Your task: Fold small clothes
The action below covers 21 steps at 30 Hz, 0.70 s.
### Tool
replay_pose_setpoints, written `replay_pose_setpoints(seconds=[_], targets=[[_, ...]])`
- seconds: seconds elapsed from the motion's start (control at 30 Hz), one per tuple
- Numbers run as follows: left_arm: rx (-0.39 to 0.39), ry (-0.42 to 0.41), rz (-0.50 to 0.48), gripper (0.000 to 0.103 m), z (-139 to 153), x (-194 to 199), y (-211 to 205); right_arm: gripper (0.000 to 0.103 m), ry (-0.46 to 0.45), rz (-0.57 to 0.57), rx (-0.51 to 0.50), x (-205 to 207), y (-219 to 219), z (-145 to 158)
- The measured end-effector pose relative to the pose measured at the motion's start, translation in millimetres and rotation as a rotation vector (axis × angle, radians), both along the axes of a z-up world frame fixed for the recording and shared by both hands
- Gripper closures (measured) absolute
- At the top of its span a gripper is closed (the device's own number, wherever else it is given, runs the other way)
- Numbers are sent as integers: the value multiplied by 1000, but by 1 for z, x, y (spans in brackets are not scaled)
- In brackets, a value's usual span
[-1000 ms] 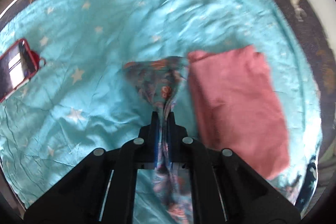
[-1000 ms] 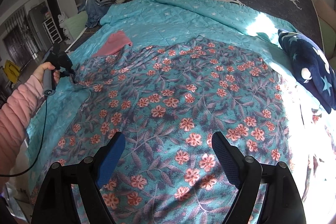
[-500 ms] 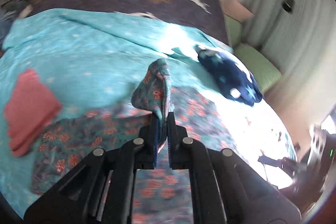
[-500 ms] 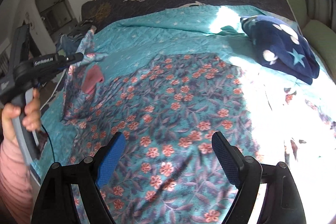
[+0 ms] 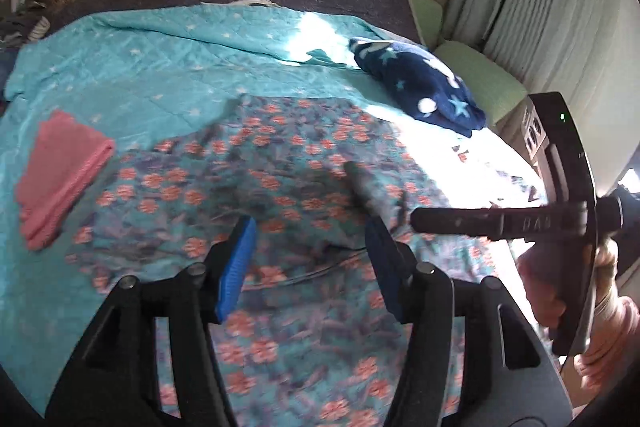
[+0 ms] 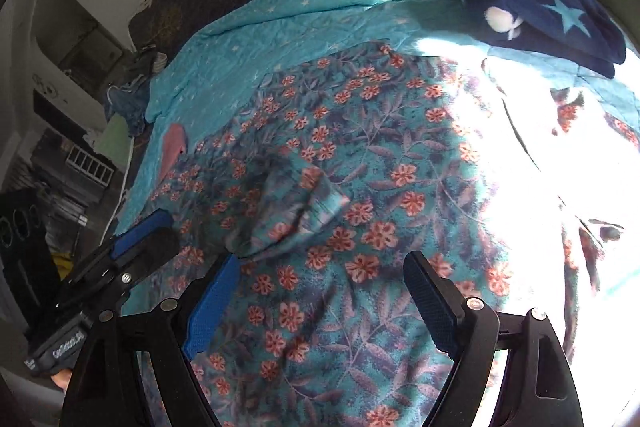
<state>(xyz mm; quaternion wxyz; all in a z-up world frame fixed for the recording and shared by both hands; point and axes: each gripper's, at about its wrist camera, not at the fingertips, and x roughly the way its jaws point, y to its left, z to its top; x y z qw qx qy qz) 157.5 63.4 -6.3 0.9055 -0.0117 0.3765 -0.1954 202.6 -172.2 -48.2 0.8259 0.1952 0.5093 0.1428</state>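
The flowery cloth [image 5: 280,187] lies across the middle of the frame on the bed [image 5: 160,67], one corner flopped over, both the left gripper [image 5: 312,267] and right gripper [image 6: 320,299] wide apart and empty, so next comes grabbing an edge to fold again.

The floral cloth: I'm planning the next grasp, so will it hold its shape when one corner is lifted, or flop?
Probably floppy: the floral cloth lies rumpled on the teal quilt, with a folded-over flap sagging into creases. It looks thin, so likely light. Both the left claw and right claw are open and empty.
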Motion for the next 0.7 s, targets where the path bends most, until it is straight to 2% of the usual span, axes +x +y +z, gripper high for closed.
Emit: replay_pose_setpoints(seconds=[0.1,0.23,0.3,0.43,0.5,0.53,0.6,0.7], targets=[[82,3,152,42,-11,-10,45,17,70,14,30,12,8,-11],[92,82,337,42,-38,-13,102,17,112,-21,58,18,4,-24],[65,122,377,42,-51,-12,120,17,132,-48,111,21,-2,-29],[72,177,372,42,-76,5,113,18,130,-76,167,38,-2,-30],[60,198,360,42,-81,16,106,42,119,-57,170,51,7,-28],[56,203,360,42,-82,20,103,94,121,-38,142,59,12,-28],[62,200,386,42,-82,30,99,98,103,-58,114,65,18,-20],[81,188,434,42,-82,39,97,98,-49,-95,100,61,11,17]])
